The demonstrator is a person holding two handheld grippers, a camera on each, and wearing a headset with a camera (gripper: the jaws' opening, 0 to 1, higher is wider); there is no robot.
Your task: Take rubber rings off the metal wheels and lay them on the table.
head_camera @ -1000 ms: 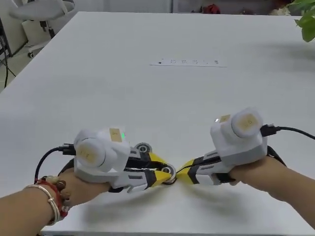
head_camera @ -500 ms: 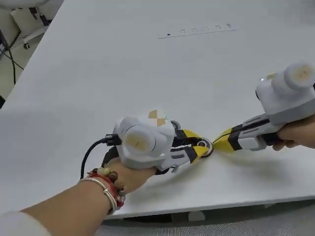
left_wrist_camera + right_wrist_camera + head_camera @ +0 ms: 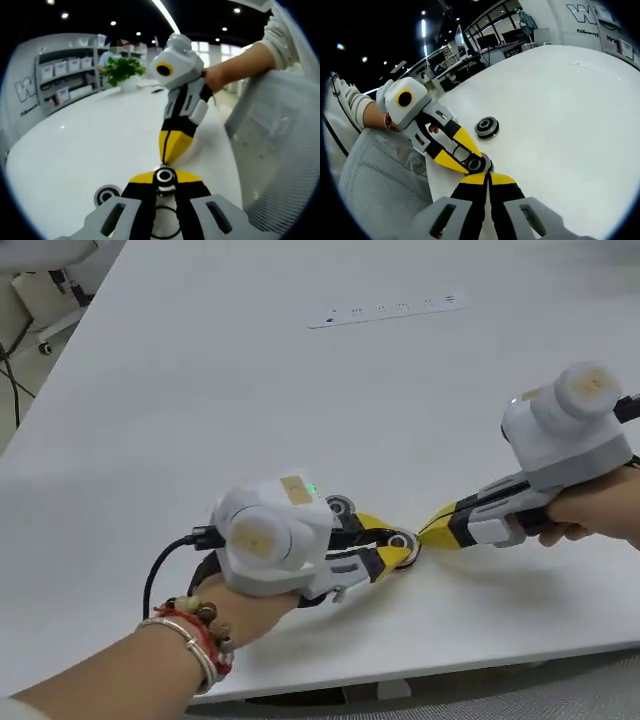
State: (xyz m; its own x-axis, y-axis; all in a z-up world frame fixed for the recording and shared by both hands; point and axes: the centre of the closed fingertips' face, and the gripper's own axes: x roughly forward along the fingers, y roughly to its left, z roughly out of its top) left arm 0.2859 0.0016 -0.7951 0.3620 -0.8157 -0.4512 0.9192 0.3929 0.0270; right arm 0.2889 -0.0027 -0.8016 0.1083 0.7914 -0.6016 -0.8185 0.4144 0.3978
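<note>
**First wheel in hand, nothing laid out yet**

Close to the front edge of the worktop [image 3: 250, 390], the left gripper [image 3: 395, 545] has its jaws clamped on a small metal wheel [image 3: 476, 164], holding it just above or on the surface; which of the two I cannot tell. The right gripper [image 3: 428, 532] meets it head-on from the other side. Its jaws are pressed narrow, almost together, and their yellow tips touch the wheel's rim. Whether those tips have hold of anything I cannot tell, as the contact is too small and partly hidden.

Just beyond the left gripper, a second wheel [image 3: 486, 127] lies flat on the worktop, apart from both grippers. Its dark outer ring [image 3: 478, 132] looks to be in place.

Farther off, the white surface runs bare up to a power strip [image 3: 388, 309] near the far side.

As I judge it, the task is at its very start. One wheel is braced for stripping and its rubber seems not yet pulled clear. The other wheel is untouched, and I can make out no loose ring laid down anywhere.

What is left, then, is nearly everything. The rubber has to be peeled off the held wheel and set on the worktop. The same must then be done for the second wheel.
</note>
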